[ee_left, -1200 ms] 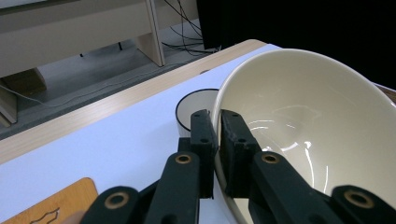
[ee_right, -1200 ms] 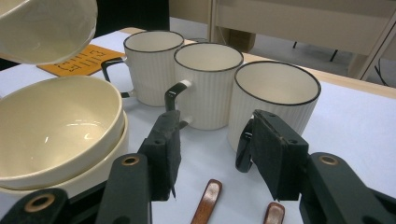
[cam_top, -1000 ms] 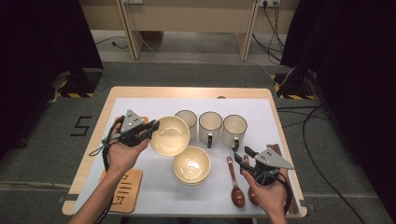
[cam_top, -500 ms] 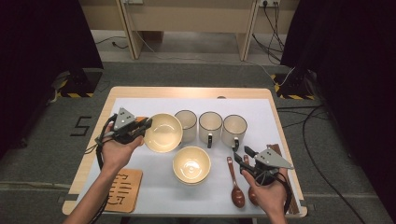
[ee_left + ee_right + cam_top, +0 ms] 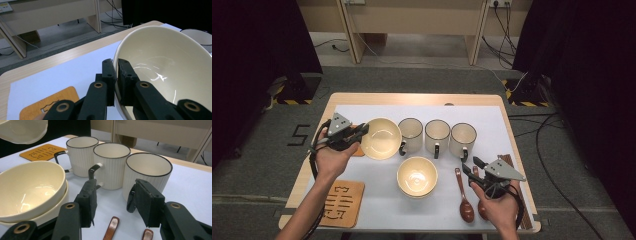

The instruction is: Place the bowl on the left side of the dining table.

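Glossy cream bowl (image 5: 381, 138) in left claw (image 5: 360, 132)

3 white mugs (image 5: 437, 135) in a row, btwn the left tongs (image 5: 362, 131) and right tongs (image 5: 470, 165), handles facing the person. 2 stacked cream bowls (image 5: 417, 176) sit just left of the right tongs, w/ 2 wooden spoons (image 5: 464, 202) right beside and under them. Cut-out wooden coaster (image 5: 342, 202) lies near the table edge, well behind the left tongs, on the person's side.
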`<control>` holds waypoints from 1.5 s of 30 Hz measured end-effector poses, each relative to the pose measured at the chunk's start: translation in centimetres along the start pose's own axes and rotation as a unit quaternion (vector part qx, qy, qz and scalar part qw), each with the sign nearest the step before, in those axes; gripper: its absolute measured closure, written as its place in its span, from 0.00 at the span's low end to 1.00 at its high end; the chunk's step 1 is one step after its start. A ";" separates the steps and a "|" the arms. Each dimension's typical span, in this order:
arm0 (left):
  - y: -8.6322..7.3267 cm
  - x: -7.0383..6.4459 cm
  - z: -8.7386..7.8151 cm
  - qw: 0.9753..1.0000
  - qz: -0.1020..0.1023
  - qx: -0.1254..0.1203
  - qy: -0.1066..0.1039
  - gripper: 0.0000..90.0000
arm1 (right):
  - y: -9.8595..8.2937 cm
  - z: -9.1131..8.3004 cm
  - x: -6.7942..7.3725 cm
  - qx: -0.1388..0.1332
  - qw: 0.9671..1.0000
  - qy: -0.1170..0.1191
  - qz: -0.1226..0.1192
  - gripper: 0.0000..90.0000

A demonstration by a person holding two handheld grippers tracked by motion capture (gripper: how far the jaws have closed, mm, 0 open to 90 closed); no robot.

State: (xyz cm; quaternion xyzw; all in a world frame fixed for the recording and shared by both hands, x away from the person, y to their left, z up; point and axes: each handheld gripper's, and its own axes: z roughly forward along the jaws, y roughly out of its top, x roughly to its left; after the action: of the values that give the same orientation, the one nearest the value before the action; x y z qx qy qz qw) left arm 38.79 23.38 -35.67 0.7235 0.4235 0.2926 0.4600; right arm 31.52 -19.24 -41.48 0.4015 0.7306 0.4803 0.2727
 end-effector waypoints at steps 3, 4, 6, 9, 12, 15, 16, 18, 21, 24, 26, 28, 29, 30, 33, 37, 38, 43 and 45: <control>0.0 0.4 0.0 1.000 0.000 0.002 0.004 0.93 | -0.1 0.1 0.0 -0.002 1.000 0.000 0.002 0.59; 0.0 0.5 0.0 1.000 -0.001 0.002 0.006 0.93 | -0.1 0.1 0.0 -0.002 1.000 0.000 0.001 0.59; 0.0 0.8 0.1 1.000 -0.001 0.004 0.009 0.93 | -0.1 0.1 0.0 -0.002 1.000 0.000 -0.001 0.59; 0.0 1.3 0.1 1.000 -0.004 0.006 0.012 0.93 | -0.1 0.1 0.0 -0.001 1.000 0.000 0.000 0.59; -0.1 1.7 0.2 1.000 -0.006 0.007 0.017 0.93 | -0.1 0.2 0.0 0.000 1.000 0.001 0.002 0.59; -0.2 2.1 0.4 1.000 -0.010 0.008 0.021 0.93 | -0.2 0.2 -0.1 0.002 1.000 -0.001 0.001 0.59; -0.2 2.2 0.4 1.000 -0.011 0.008 0.023 0.93 | -0.2 0.2 -0.1 0.000 1.000 0.000 0.000 0.59; -0.3 2.4 0.5 1.000 -0.011 0.011 0.025 0.93 | -0.2 0.2 -0.1 0.000 1.000 -0.001 0.000 0.59; -0.4 2.8 0.8 0.999 -0.013 0.015 0.025 0.93 | -0.2 0.2 -0.1 0.000 1.000 -0.001 0.002 0.59; -0.5 3.1 1.0 0.999 -0.017 0.017 0.029 0.93 | -0.3 0.2 -0.2 0.001 1.000 -0.002 0.001 0.59; -0.6 3.3 1.2 0.999 -0.018 0.019 0.031 0.93 | -0.3 0.2 -0.3 0.001 1.000 -0.003 0.002 0.59; -0.7 3.5 1.3 0.999 -0.018 0.020 0.035 0.93 | -0.3 0.1 -0.3 0.001 1.000 -0.003 0.003 0.59; -0.7 3.6 1.3 0.999 -0.019 0.020 0.036 0.93 | -0.3 0.1 -0.3 0.000 1.000 -0.004 0.003 0.59; -0.8 3.7 1.4 0.999 -0.021 0.020 0.037 0.93 | -0.3 0.1 -0.3 0.002 1.000 -0.005 0.004 0.59; -0.8 4.1 1.6 0.999 -0.022 0.022 0.041 0.93 | -0.3 0.1 -0.3 0.002 1.000 -0.005 0.003 0.59; -0.9 4.6 1.8 0.998 -0.025 0.024 0.048 0.93 | -0.3 0.1 -0.3 0.003 1.000 -0.005 0.004 0.59; -0.9 4.8 1.9 0.998 -0.025 0.025 0.050 0.93 | -0.3 0.1 -0.3 0.003 1.000 -0.005 0.005 0.59; -1.2 5.5 2.4 0.997 -0.029 0.032 0.059 0.93 | -0.3 0.1 -0.4 0.000 1.000 -0.004 0.002 0.59; -1.3 5.7 2.6 0.997 -0.033 0.034 0.061 0.93 | -0.3 0.1 -0.3 -0.001 1.000 -0.003 0.002 0.59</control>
State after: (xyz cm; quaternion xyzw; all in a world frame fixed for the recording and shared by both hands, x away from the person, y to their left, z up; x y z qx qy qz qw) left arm 43.21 27.62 -37.70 0.7054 0.4836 0.3062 0.4180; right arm 31.71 -19.50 -41.78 0.4040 0.7284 0.4806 0.2744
